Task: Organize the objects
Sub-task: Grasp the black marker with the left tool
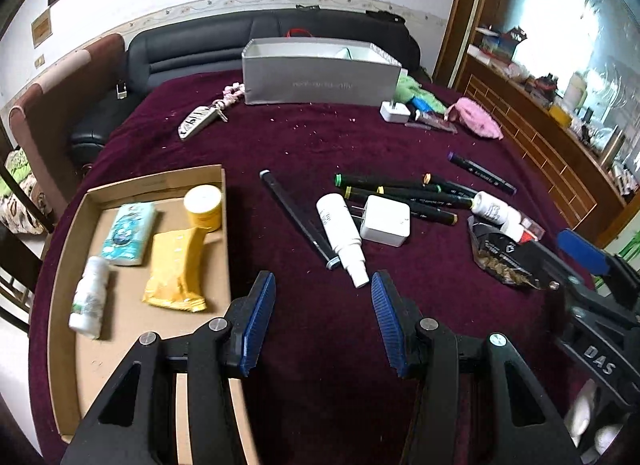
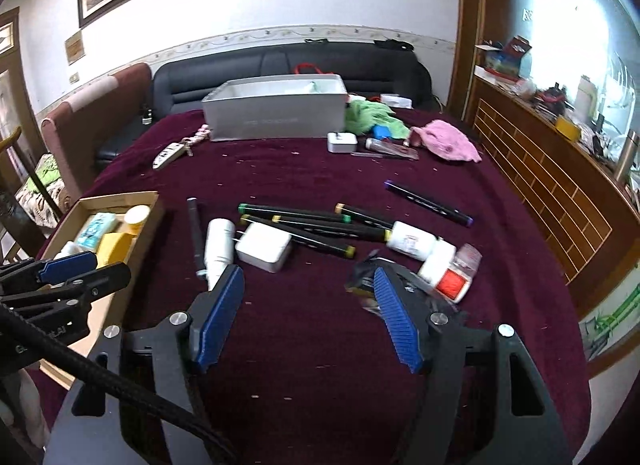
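My left gripper (image 1: 323,285) is open and empty above the purple cloth, just short of a white spray bottle (image 1: 340,235). A white charger (image 1: 385,220) lies on several black markers (image 1: 400,197). A cardboard tray (image 1: 68,233) at the left holds a yellow packet (image 1: 176,269), a yellow jar (image 1: 203,207), a blue tissue pack (image 1: 130,233) and a small white bottle (image 1: 90,297). My right gripper (image 2: 310,277) is open and empty, with the spray bottle (image 2: 218,245) by its left finger and a dark snack bag (image 2: 362,277) by its right finger. The charger (image 2: 264,245) lies ahead.
A grey box (image 1: 320,77) stands at the back of the table, with a key fob (image 1: 198,121), a small white adapter (image 1: 394,110), green cloth and a pink cloth (image 1: 478,119) around it. White bottles (image 2: 412,241) and a red-labelled item (image 2: 452,279) lie at right. A wooden cabinet (image 2: 540,185) runs along the right.
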Action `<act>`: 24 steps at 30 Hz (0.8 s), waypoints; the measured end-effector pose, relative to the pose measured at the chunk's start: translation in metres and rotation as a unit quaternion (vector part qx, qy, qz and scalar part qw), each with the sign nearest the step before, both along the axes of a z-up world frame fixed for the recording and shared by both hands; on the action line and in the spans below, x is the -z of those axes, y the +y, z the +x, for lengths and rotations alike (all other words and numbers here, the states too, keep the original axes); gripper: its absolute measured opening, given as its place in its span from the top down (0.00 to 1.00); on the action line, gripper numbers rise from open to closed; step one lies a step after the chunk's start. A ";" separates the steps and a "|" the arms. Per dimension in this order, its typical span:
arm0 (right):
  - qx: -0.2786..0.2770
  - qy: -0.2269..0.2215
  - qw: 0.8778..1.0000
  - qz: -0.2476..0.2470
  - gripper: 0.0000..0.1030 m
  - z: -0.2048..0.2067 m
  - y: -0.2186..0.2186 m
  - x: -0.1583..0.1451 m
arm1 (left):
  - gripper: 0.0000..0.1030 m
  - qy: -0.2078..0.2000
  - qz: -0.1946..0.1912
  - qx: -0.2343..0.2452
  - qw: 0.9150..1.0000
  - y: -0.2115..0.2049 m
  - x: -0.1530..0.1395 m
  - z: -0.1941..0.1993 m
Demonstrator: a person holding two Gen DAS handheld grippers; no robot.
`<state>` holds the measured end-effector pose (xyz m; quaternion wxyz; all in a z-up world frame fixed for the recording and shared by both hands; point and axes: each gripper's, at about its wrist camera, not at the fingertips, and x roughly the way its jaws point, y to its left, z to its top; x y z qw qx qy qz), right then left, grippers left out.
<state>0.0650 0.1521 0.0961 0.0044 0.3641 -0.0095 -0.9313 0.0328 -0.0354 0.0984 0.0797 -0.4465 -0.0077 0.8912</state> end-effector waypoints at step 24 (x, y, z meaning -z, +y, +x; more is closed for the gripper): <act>0.045 -0.045 0.995 -0.076 0.35 -0.025 0.074 0.045 | 0.57 -0.044 -0.087 -0.077 0.992 0.030 0.060 -0.101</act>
